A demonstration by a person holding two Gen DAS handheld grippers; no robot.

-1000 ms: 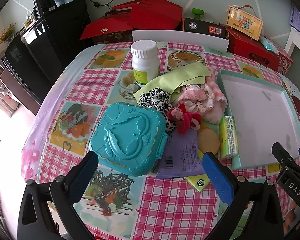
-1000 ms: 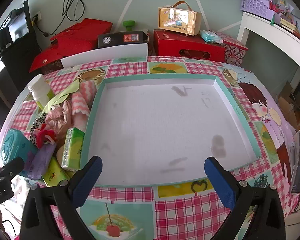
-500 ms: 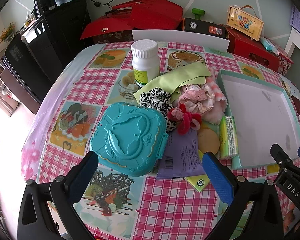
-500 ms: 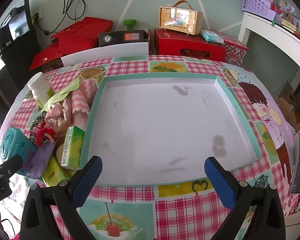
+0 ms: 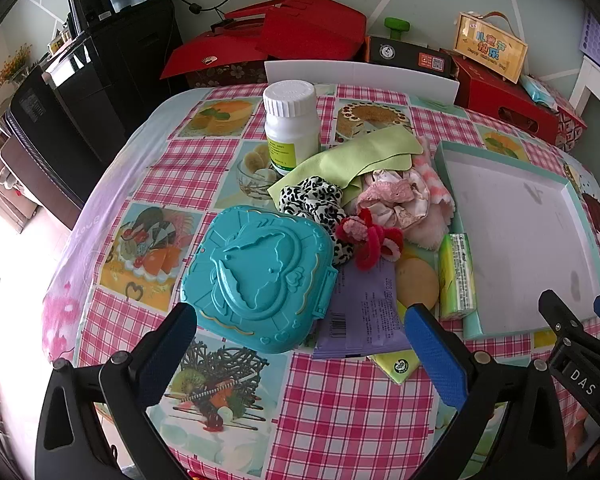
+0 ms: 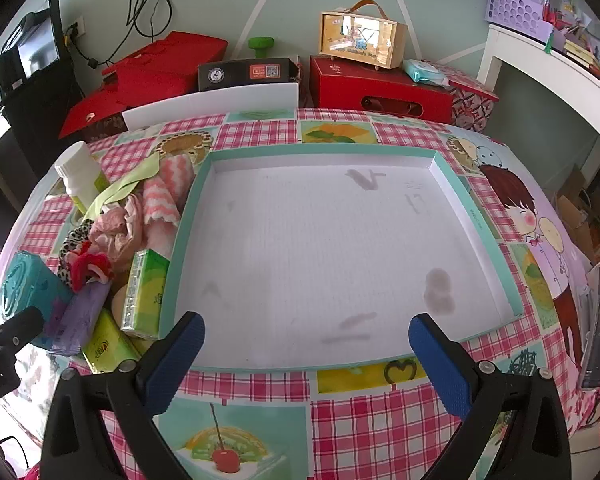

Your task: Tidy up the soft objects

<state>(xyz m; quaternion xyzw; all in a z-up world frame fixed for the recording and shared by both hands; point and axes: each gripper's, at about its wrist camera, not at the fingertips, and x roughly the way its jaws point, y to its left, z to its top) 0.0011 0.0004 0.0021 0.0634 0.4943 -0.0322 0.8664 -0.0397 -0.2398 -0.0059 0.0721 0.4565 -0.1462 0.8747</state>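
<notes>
Two handheld grippers hovered low over a table (image 5: 172, 168) covered in a pink checked cloth printed with fruit and dessert pictures. The left gripper (image 5: 300, 332) had its blue-padded jaws spread wide and held nothing; it faced a pile of small items. The right gripper (image 6: 306, 340) also had its jaws spread wide and empty, facing a shallow tray (image 6: 448, 176) with a teal rim and a white floor.

The pile lay just left of the tray. Nearest the left gripper sat a teal plastic case (image 5: 260, 276) with a raised heart design. Behind it lay the soft things, bunched together: a black-and-white spotted scrunchie (image 5: 312, 200), a red and pink hair tie (image 5: 370, 238), a pale pink frilly scrunchie (image 5: 392, 196), a pink-and-white fluffy cloth (image 5: 434, 196) touching the tray's edge, and a light green cloth (image 5: 352, 156) draped over the heap. A white bottle (image 5: 292, 124) stood upright behind the green cloth.

In front of the soft things lay a purple packet (image 5: 364, 308), a round tan puff (image 5: 416, 284), a green tissue pack (image 5: 456, 276) against the tray's side, and a yellow-green packet (image 5: 396, 364).
</notes>
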